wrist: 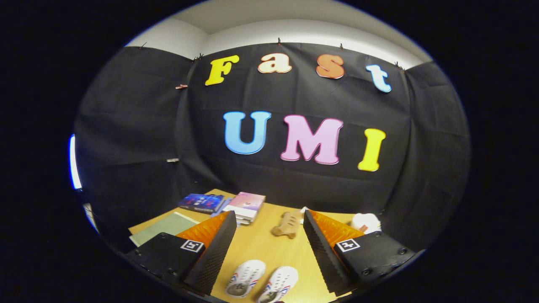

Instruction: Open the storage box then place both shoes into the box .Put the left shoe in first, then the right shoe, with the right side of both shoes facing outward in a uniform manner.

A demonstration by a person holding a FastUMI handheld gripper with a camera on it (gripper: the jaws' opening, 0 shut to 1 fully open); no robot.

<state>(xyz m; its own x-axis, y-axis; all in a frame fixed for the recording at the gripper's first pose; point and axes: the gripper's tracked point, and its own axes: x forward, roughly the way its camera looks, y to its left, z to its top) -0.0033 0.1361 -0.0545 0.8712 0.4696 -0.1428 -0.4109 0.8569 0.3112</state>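
Wooden surface held books, a toy | two shoes lay side by side between the jaws, toes pointing ahead | gripper jaws were wide, holding nothing | box unseen.

Black-orange tongs, square markers

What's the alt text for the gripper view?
The gripper hangs open above a wooden table, its fingers spread wide with a pair of white shoes lying side by side between them. Beyond the fingers lie a tan wooden piece and stacked books.
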